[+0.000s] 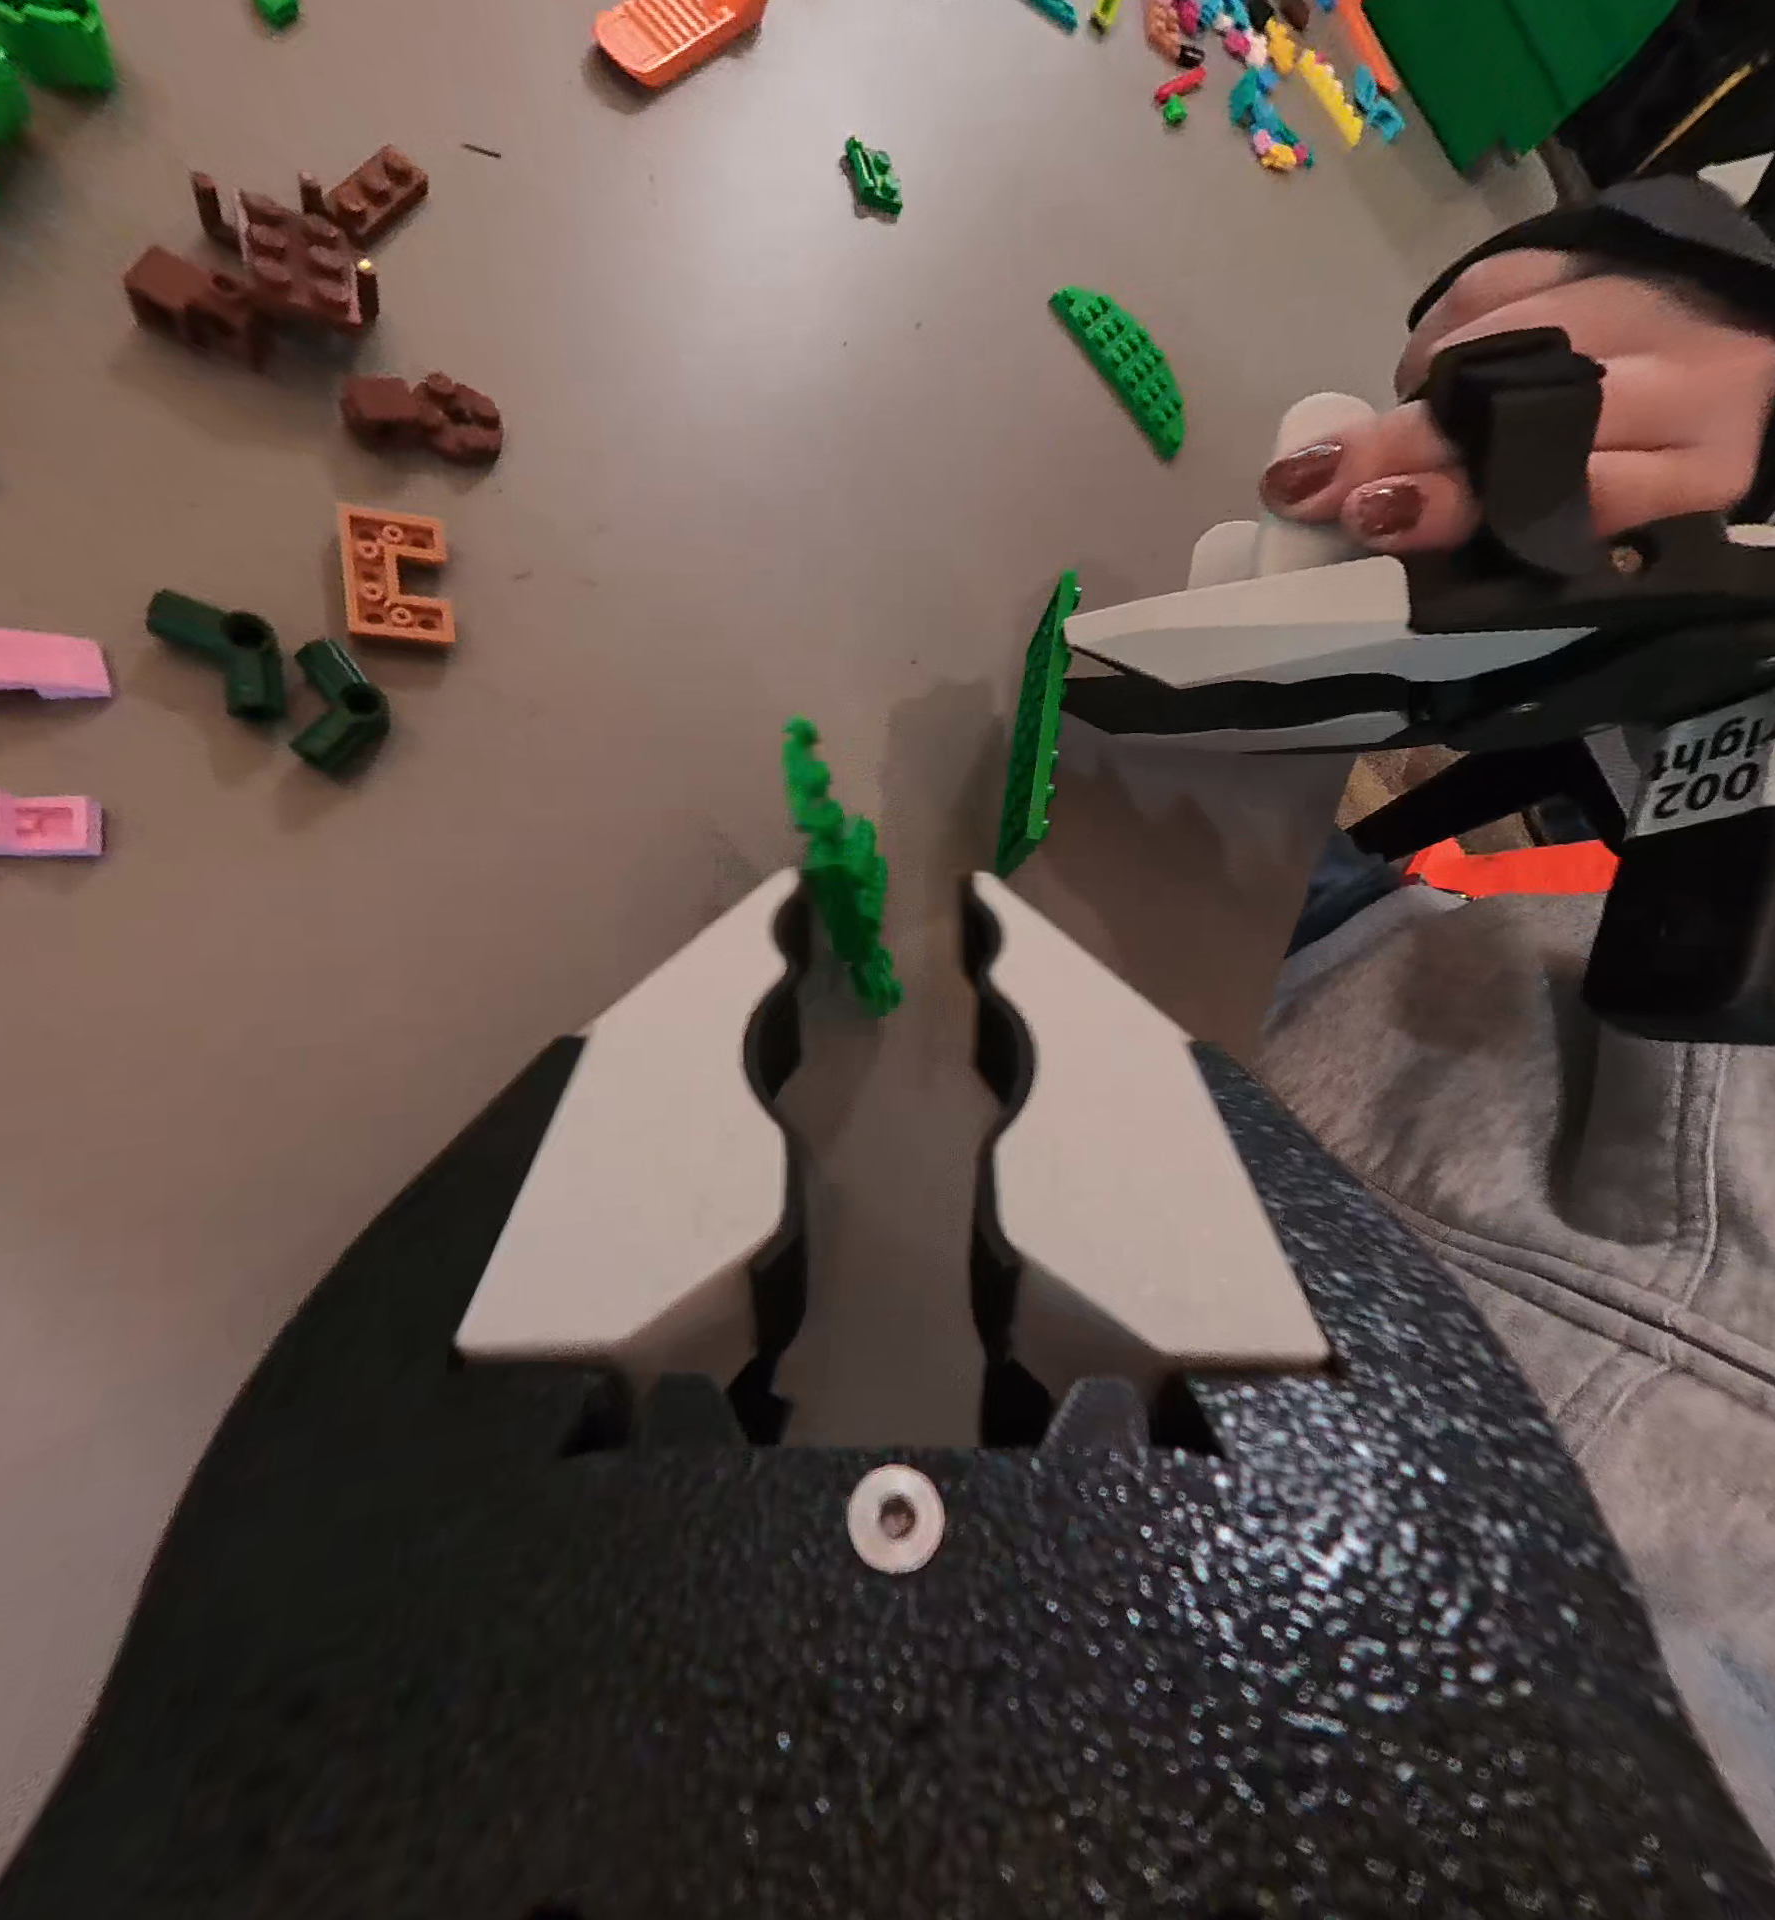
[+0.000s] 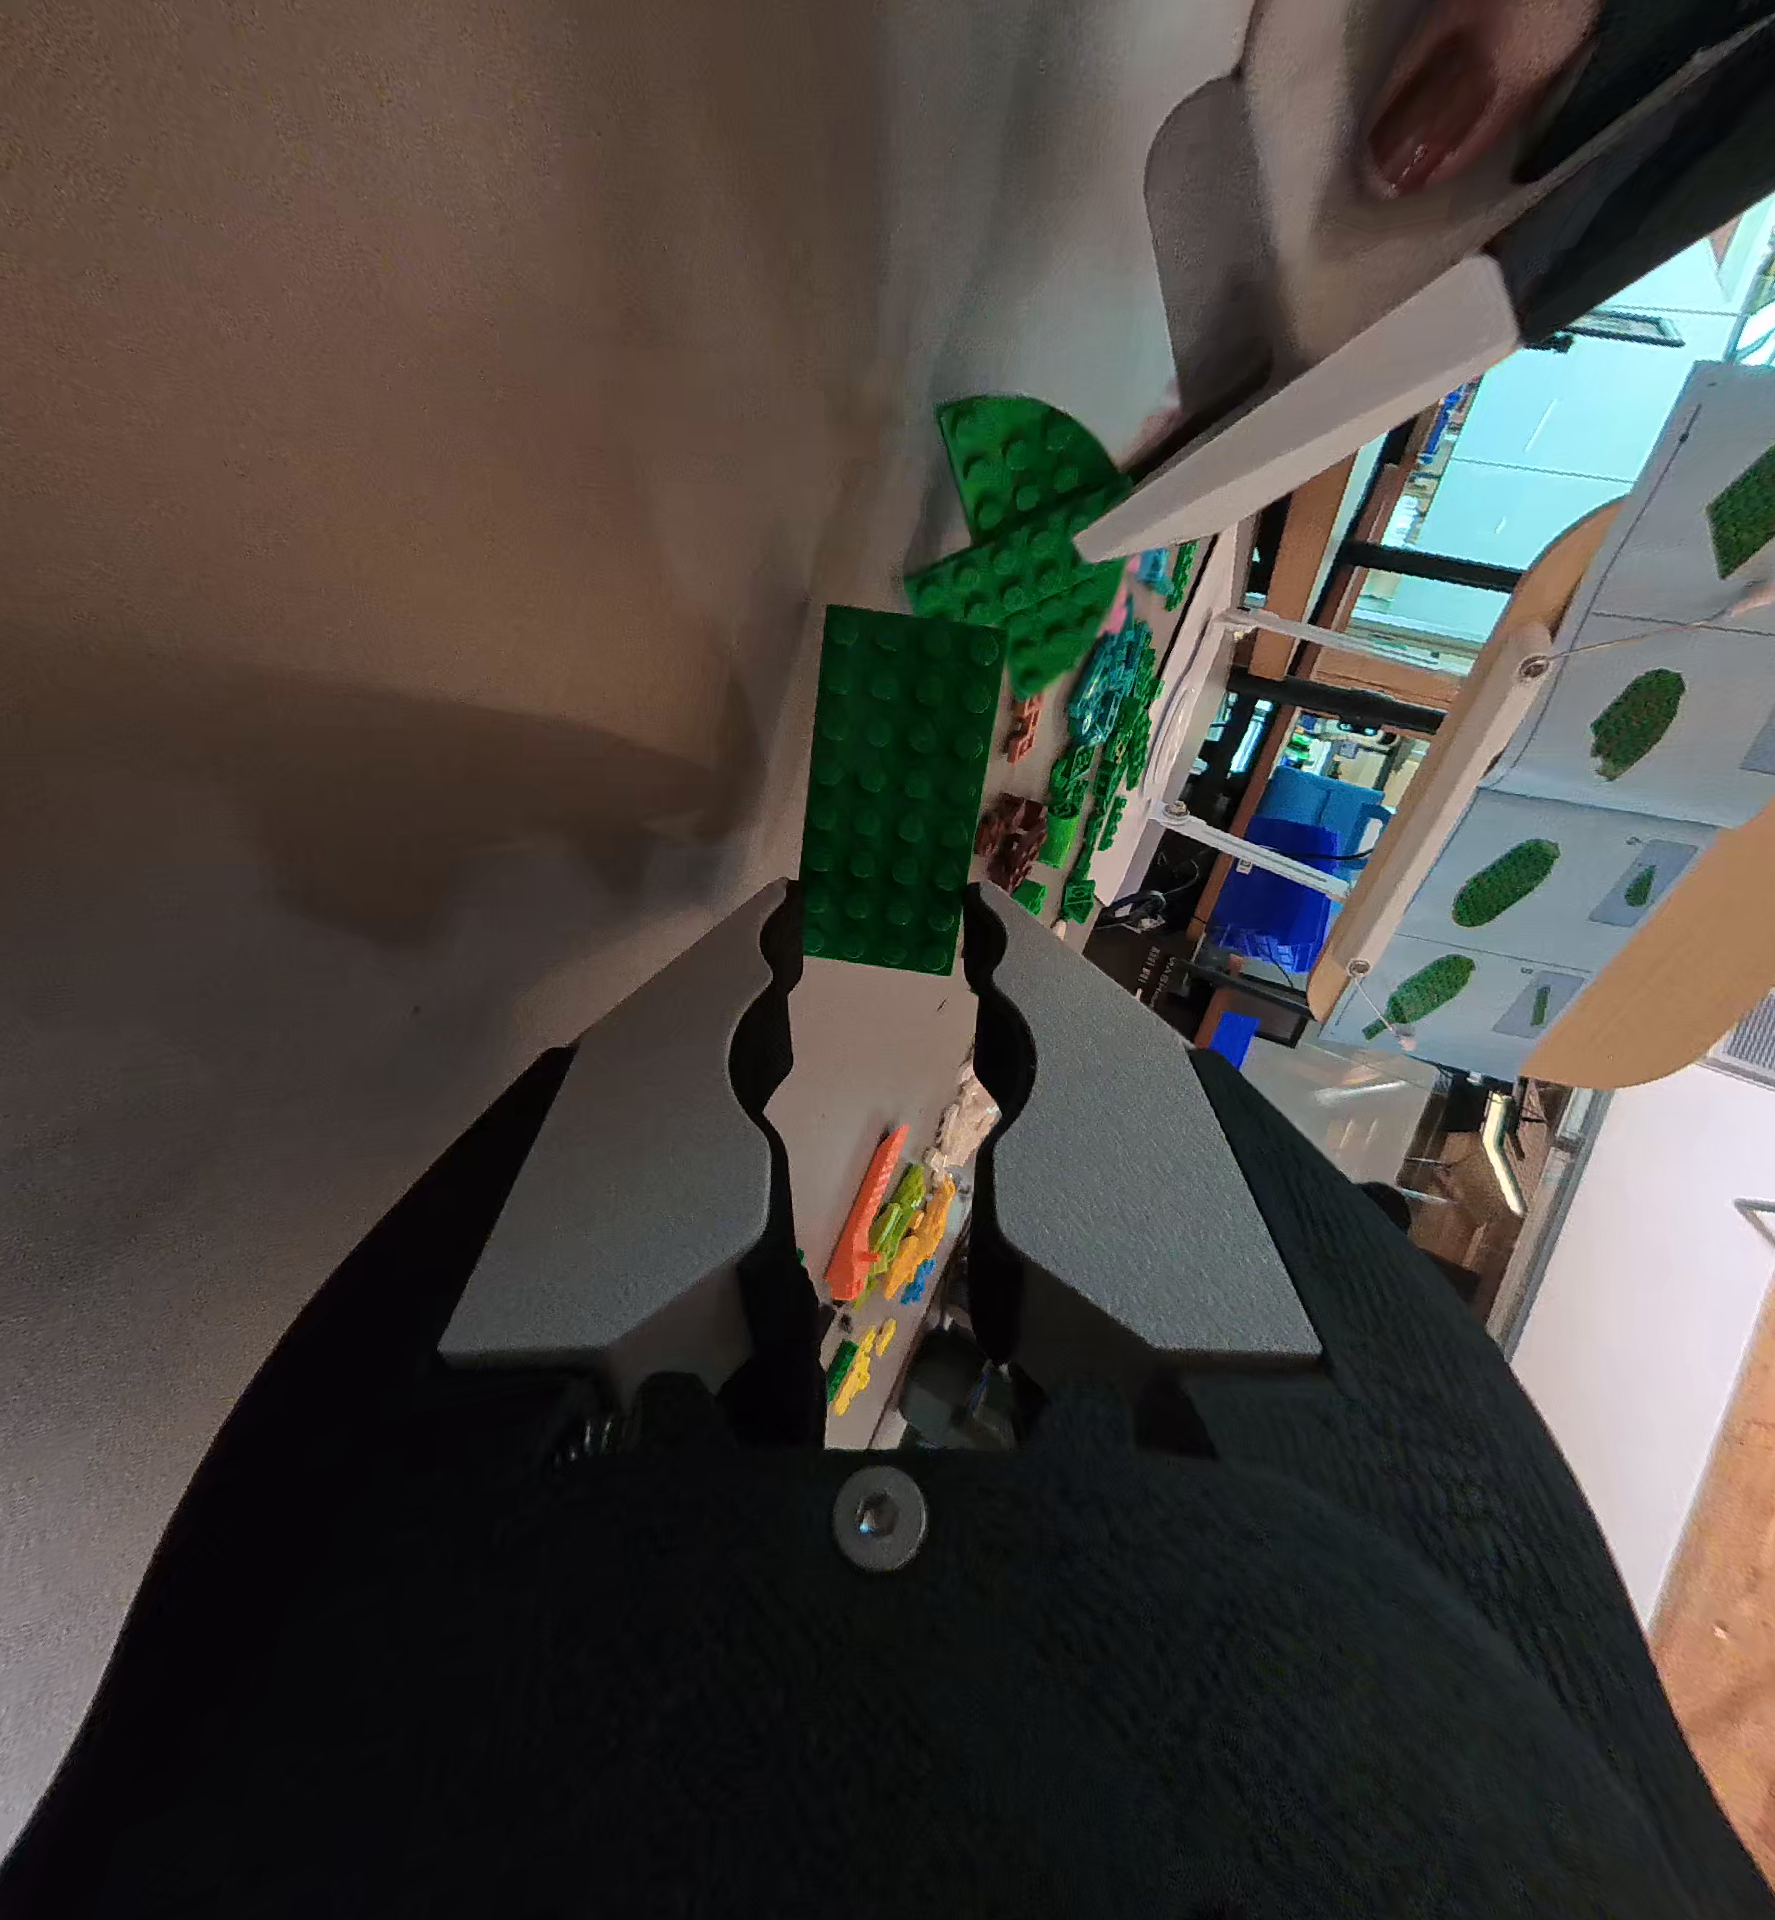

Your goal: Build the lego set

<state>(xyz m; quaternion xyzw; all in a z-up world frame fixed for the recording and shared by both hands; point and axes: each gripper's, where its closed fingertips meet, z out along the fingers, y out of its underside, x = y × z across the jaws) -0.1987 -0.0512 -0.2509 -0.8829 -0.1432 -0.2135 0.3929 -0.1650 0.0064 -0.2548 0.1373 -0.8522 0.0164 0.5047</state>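
In the left wrist view my left gripper is open just above the grey table. A blurred green studded piece stands on edge between the fingers. It leans at the left finger, with a clear gap to the right pad. In the right wrist view this rounded green piece sits at the left gripper's fingertips. My right gripper is shut on a green rectangular plate, gripped by its long edges. In the left wrist view this plate is edge-on at the right gripper's tips, just right of my left gripper.
Loose on the table are brown bricks, a tan bracket plate, dark green connectors, pink pieces, a green curved plate, an orange piece and small coloured bricks. A person's grey garment is at the right. The grippers' ends are close to 8 cm from one another.
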